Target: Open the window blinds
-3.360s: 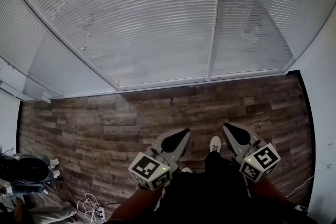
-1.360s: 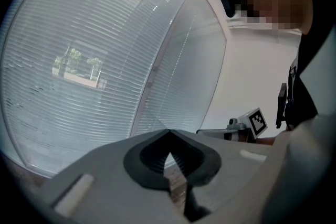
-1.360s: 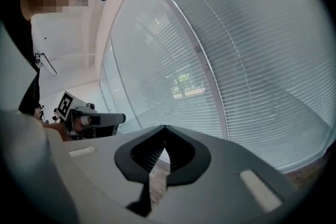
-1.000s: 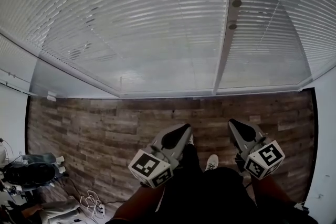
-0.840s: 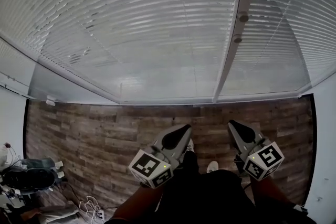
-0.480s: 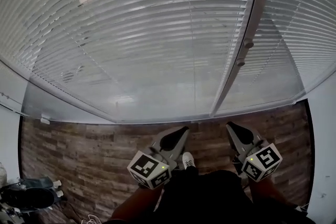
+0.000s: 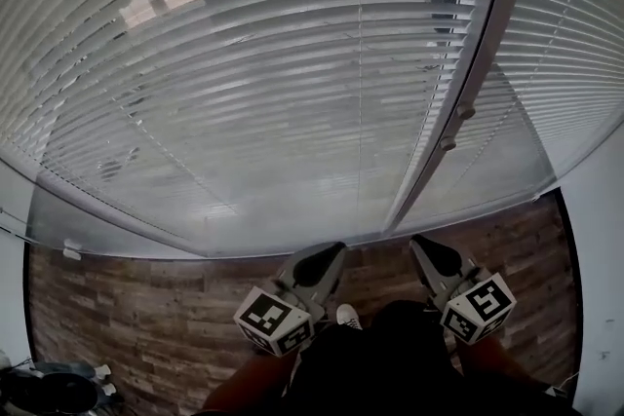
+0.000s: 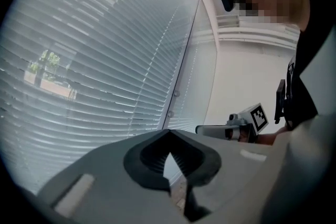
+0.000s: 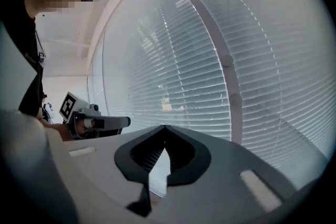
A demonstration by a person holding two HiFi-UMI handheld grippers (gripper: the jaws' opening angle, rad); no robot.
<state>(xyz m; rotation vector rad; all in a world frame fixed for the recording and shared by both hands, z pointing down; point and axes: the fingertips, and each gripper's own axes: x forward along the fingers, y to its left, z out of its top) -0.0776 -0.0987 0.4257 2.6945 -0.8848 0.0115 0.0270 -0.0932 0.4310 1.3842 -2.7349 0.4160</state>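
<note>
Window blinds [image 7: 292,83] hang lowered on both sides of a white frame post [image 7: 458,102], which carries two round knobs [image 7: 466,111]. Only the head view shows the plank floor [image 7: 146,307] below the post, a white shoe [image 7: 346,315] and a white wall [image 7: 597,287] far right of it. The left gripper view alone shows green foliage [image 8: 46,62] through the slats left of the post. Left tool [image 7: 330,253] and right tool [image 7: 421,244] are clenched on nothing, one each side of the post's foot, apart from the blinds with a strip of floor between; their cubes bear square black-and-white markers
</note>
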